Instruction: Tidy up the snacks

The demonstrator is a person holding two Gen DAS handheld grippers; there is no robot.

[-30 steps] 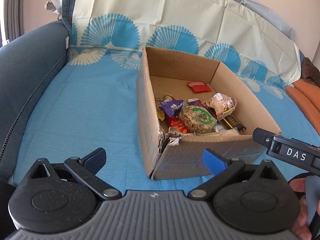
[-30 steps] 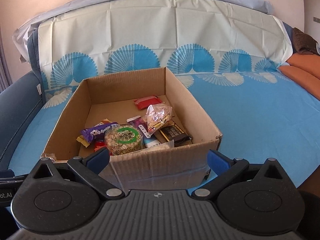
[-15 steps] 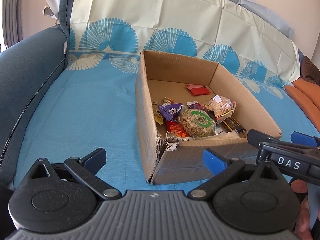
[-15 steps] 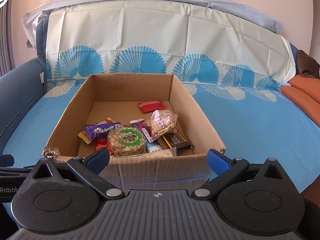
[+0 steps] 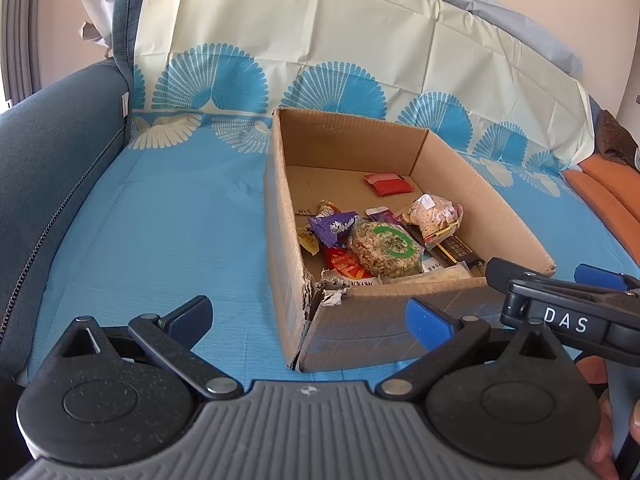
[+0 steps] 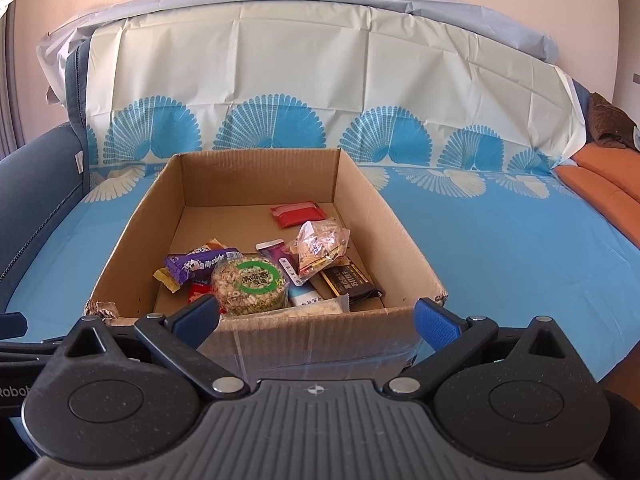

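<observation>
Both grippers same build: left gripper (image 5: 308, 316) and right gripper (image 6: 316, 318) had black linkage arms, blue fingertip pads (image 6: 434, 322), silver pivot screws, two round black speckled discs, and a grey ribbed centre plate with a small crosshair mark. Right unit's side, seen from the left wrist cam, carried white "DAS" lettering. Left unit's side showed part of "Robo" text.

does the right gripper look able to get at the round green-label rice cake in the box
Probably yes. The right gripper is open and empty just before the cardboard box, which has no lid. The rice cake lies atop the pile; only the low front wall must be cleared.
</observation>
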